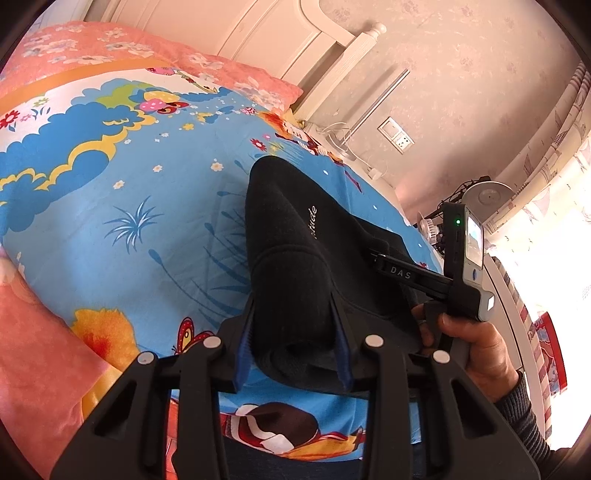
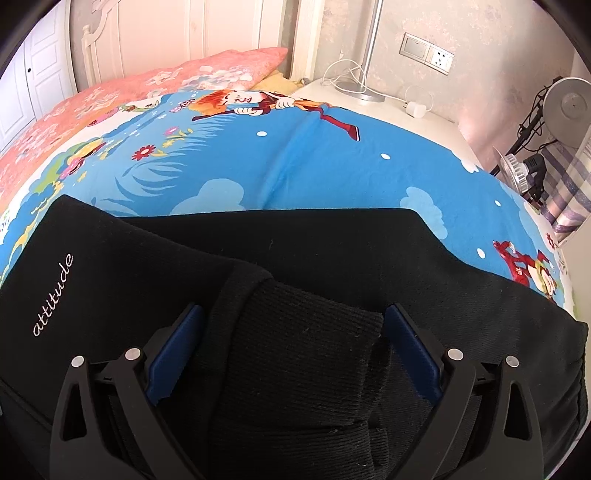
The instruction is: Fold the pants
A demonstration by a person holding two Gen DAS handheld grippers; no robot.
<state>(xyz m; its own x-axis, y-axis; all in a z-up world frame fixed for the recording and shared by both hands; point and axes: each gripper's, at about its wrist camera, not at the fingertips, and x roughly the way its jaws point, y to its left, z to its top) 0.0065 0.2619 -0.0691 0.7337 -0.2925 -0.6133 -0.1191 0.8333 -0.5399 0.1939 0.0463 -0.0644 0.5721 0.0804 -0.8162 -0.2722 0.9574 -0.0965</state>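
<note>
Black pants [image 1: 291, 240] with white "attitude" lettering lie on the blue cartoon bed sheet [image 1: 129, 221]. My left gripper [image 1: 293, 325] is shut on a bunched fold of the pants, lifted off the sheet. My right gripper [image 1: 373, 256] shows in the left wrist view at the pants' far side. In the right wrist view the pants [image 2: 332, 251] are doubled over, and my right gripper [image 2: 293, 332] has its jaws set wide on either side of the ribbed cuff [image 2: 306, 332]; whether they press it I cannot tell.
Pink floral pillows [image 2: 166, 85] lie at the head of the bed by a white headboard [image 2: 166, 33]. A bedside table [image 2: 388, 107] holds a lamp base and a white charger cable. A desk lamp [image 2: 565, 103] and curtain stand at the right.
</note>
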